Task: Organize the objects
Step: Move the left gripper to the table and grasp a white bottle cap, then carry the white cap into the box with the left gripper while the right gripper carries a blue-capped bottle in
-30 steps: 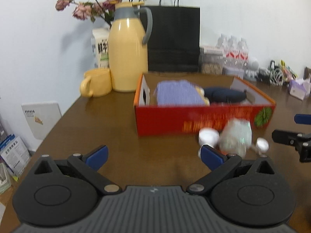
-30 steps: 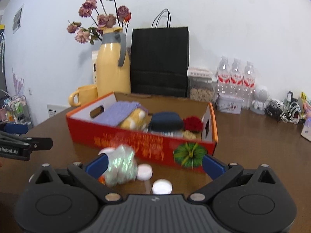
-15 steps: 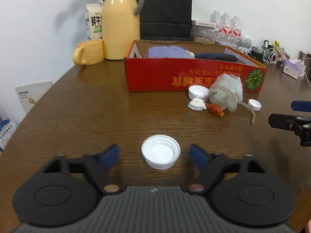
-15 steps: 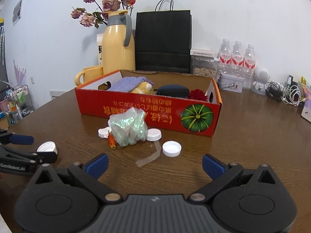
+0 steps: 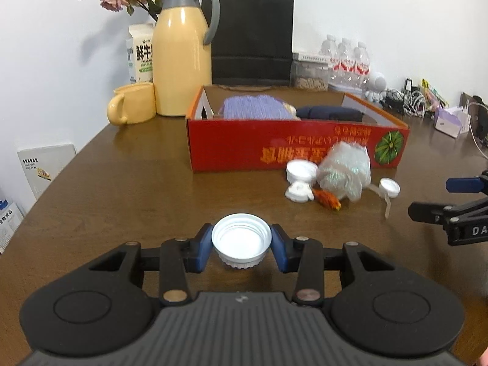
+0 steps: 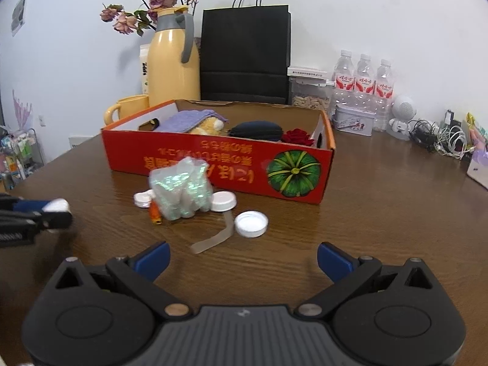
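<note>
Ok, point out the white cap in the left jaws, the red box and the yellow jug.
white cap (image 5: 241,239), left wrist view, inner face.
red box (image 6: 213,161), right wrist view, front wall.
yellow jug (image 5: 182,70), left wrist view, body.

A second ago the left gripper (image 5: 241,245) was spread wide over bare table in front of the red box (image 5: 274,146). Half a second ago a white cap (image 5: 241,240) lay open side up between its fingers, with gaps on both sides. Its jaws have just been closing, and the blue pads (image 5: 203,245) now touch the cap's rim at 9 and 3 o'clock. The right gripper (image 6: 243,260) has pulled back from the box; the clutter that crowded its left finger now lies clear ahead, toward 12 o'clock.
</note>
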The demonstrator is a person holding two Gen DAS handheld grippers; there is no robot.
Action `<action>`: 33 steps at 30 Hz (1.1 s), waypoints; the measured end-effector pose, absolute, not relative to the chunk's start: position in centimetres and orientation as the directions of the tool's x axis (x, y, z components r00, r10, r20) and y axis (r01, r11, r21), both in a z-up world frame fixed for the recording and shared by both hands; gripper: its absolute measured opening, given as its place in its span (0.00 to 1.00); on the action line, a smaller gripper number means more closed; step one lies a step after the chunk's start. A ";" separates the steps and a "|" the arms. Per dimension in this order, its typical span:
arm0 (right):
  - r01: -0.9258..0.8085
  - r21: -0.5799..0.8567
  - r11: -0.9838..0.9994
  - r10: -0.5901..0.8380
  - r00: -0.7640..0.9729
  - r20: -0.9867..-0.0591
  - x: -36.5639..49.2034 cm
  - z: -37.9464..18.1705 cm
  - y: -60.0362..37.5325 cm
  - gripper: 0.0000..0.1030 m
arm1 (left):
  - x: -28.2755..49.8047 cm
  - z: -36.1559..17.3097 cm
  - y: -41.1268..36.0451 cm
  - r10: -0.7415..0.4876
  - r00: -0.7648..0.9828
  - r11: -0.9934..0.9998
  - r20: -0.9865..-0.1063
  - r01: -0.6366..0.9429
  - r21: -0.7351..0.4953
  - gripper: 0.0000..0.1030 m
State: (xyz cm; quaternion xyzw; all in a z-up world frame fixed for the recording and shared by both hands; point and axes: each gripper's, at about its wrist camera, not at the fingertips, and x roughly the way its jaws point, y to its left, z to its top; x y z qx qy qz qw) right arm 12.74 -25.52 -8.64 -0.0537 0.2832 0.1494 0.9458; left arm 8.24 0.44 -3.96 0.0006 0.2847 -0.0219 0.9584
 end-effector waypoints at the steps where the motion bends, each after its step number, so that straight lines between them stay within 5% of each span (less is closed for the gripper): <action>1: -0.308 -0.030 0.951 0.241 0.797 -0.553 13.1 -8.6 -25.6 1.00 | 8.4 -3.8 0.5 -0.041 0.840 0.999 -0.541 0.040 -0.013 0.40; 10: -0.343 -0.088 0.935 0.224 0.766 -0.603 17.4 -9.1 -26.2 0.65 | 9.3 -3.4 0.9 -0.034 0.845 0.999 -0.534 0.025 -0.023 0.40; 17: -0.369 -0.055 0.928 0.258 0.740 -0.622 19.3 -10.0 -25.4 0.53 | 9.9 -3.5 1.1 -0.034 0.845 0.999 -0.534 0.022 -0.030 0.40; 21: -0.390 -0.031 0.920 0.291 0.735 -0.613 19.5 -10.1 -25.1 0.27 | 10.3 -3.5 1.1 -0.038 0.845 0.999 -0.534 0.023 -0.036 0.40; 33: -0.373 -0.023 0.927 0.306 0.793 -0.527 18.3 -8.7 -25.6 0.26 | 11.4 -2.3 0.8 -0.054 0.861 0.998 -0.506 0.040 -0.039 0.40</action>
